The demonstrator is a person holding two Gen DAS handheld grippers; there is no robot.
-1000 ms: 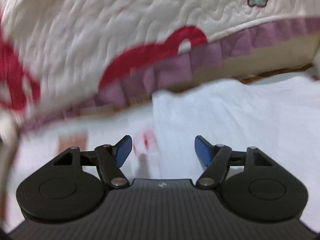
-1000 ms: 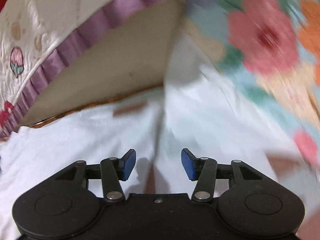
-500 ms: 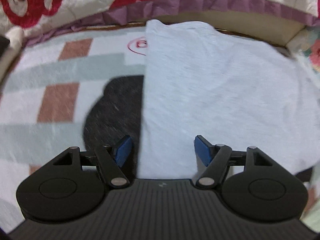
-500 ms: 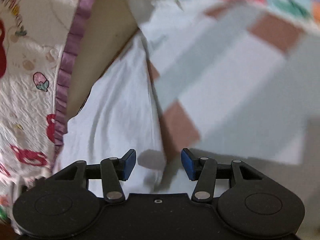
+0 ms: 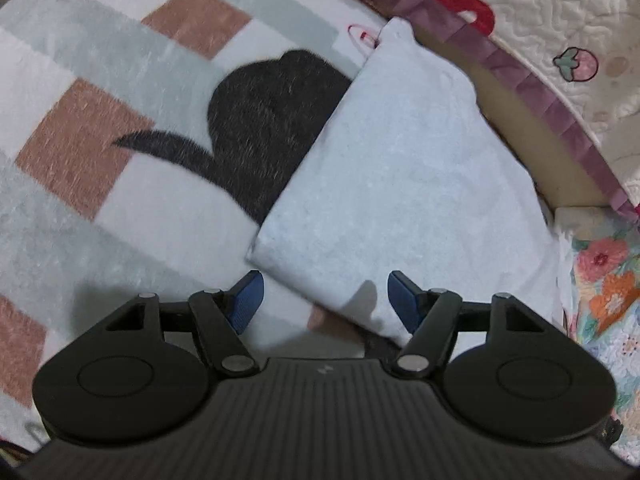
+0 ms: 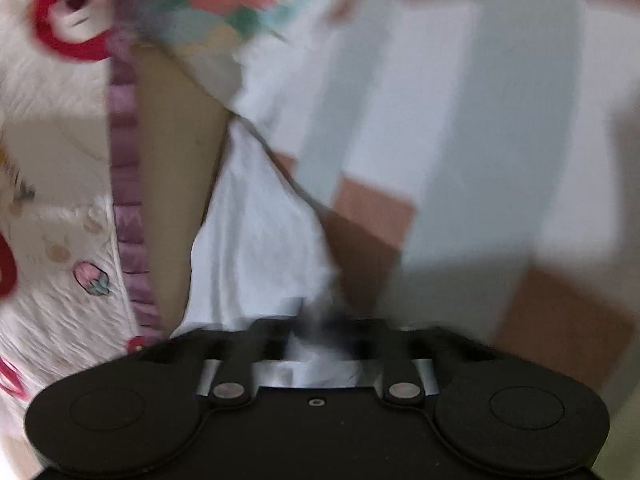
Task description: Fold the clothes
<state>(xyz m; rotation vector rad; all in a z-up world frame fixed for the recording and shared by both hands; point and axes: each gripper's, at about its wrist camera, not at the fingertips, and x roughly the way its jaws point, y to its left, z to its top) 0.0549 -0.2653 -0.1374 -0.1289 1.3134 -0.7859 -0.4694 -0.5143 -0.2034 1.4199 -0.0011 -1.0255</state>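
Left gripper (image 5: 322, 300) hangs wide open and empty above the near corner of the folded white cloth garment (image 5: 404, 184) on the checked fleece blanket (image 5: 120, 60), while motion blur hides the right gripper's (image 6: 316, 328) fingers.

The ground is a plush blanket (image 5: 100, 92) checked in white, pale green and brown squares, with a black animal shape (image 5: 264, 120) printed on it. Along its far edge hangs a quilted cream bedspread (image 5: 560, 12) with a purple ruffle (image 5: 532, 88) and strawberry motifs (red shapes too), beside a floral fabric (image 5: 608, 280). Light is soft and even
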